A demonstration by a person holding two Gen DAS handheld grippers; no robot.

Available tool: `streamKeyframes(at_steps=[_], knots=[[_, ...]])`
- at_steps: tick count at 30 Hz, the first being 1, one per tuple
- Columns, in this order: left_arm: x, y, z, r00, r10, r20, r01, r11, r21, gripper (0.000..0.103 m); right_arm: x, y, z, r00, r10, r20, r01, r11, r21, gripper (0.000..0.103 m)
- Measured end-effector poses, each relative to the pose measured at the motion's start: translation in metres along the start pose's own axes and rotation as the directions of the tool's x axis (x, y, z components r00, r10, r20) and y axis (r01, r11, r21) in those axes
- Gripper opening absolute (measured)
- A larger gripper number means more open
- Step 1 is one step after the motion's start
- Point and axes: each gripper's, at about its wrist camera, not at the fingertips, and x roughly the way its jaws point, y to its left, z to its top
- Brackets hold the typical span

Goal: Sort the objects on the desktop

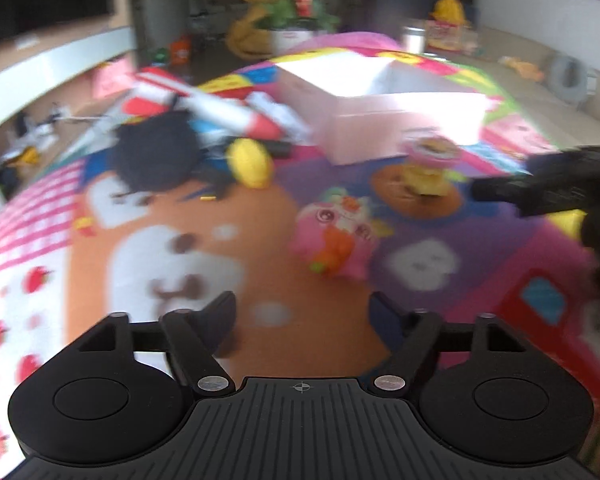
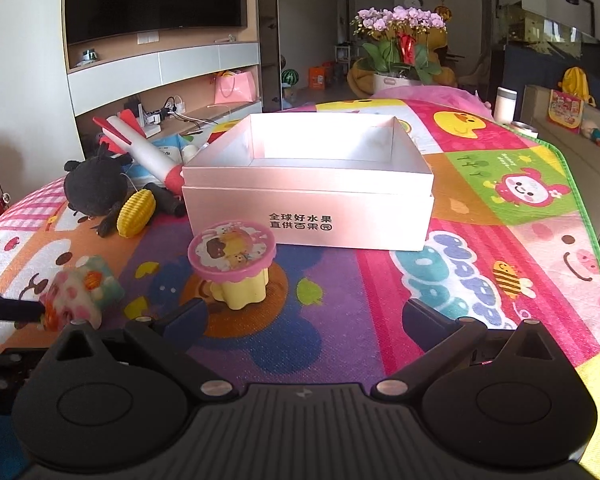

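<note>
Left hand-held gripper (image 1: 302, 316) hovers low over the counter, fingers spread apart, nothing between them; its view is smeared, which suggests it is moving fast. Right hand-held gripper (image 2: 305, 318) likewise stands apart and empty, and its view is sharp. The counter carries a bright cartoon play mat (image 2: 512, 200). The open pink box (image 2: 308, 216) sits toward the far middle, apparently empty. Just in front of its near wall stands the small toy table (image 2: 236, 266), pink round top on a yellow base. Nearer the left edge lies the pink plush toy (image 1: 334, 240), ahead of the left gripper's gap and a little right of centre. Toward the far left are the black plush (image 2: 90, 190), the yellow corn toy (image 2: 136, 214) touching or just beside it, and the red-and-white rocket (image 2: 140, 152) lying tilted behind them, close to the box's left wall. Risks, as I judge them: at this speed the left gripper could arrive off-centre and shove the soft plush instead of straddling it. The toy table looks top-heavy; a pinch on the rim of its top, or a brush from either finger, may tip it. The two grippers sit near each other around these items and could collide. The left cluster is crowded, so pulling one piece may drag its neighbours toward the edge.
</note>
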Motion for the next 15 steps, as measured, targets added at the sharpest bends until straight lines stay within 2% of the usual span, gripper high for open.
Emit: streamKeyframes(at_steps=[2, 4, 8, 11, 13, 14, 15], knots=[[0.002, 0.012, 0.006, 0.997, 0.081, 0.004, -0.081, 0.996, -0.041, 0.082, 0.000, 0.000, 0.000, 1.000, -0.003, -0.002, 0.003, 1.000, -0.004, 0.103], [0.000, 0.024, 0.011, 0.993, 0.119, 0.018, -0.117, 0.989, -0.085, 0.083, 0.000, 0.001, -0.001, 1.000, -0.005, -0.006, 0.005, 1.000, -0.009, 0.103], [-0.008, 0.027, 0.018, 0.998, -0.002, 0.064, 0.009, 0.994, -0.108, 0.095, 0.001, 0.002, 0.001, 1.000, 0.014, -0.005, -0.014, 1.000, -0.020, 0.103], [0.001, 0.006, 0.024, 0.997, -0.053, 0.065, 0.056, 0.997, -0.050, 0.095, 0.003, 0.011, 0.004, 0.999, 0.034, 0.012, -0.033, 0.997, -0.073, 0.103], [0.012, -0.009, 0.025, 0.997, -0.047, 0.063, 0.047, 0.999, -0.007, 0.093, 0.004, 0.019, 0.009, 0.998, 0.054, 0.036, -0.050, 0.992, -0.113, 0.103], [0.019, -0.014, 0.027, 0.997, -0.043, 0.059, 0.042, 0.999, 0.008, 0.089, 0.006, 0.023, 0.012, 0.997, 0.064, 0.048, -0.058, 0.990, -0.127, 0.103], [0.027, -0.017, 0.029, 0.998, -0.041, 0.048, 0.041, 0.999, 0.010, 0.080, 0.009, 0.026, 0.015, 0.996, 0.069, 0.055, -0.060, 0.989, -0.136, 0.103]])
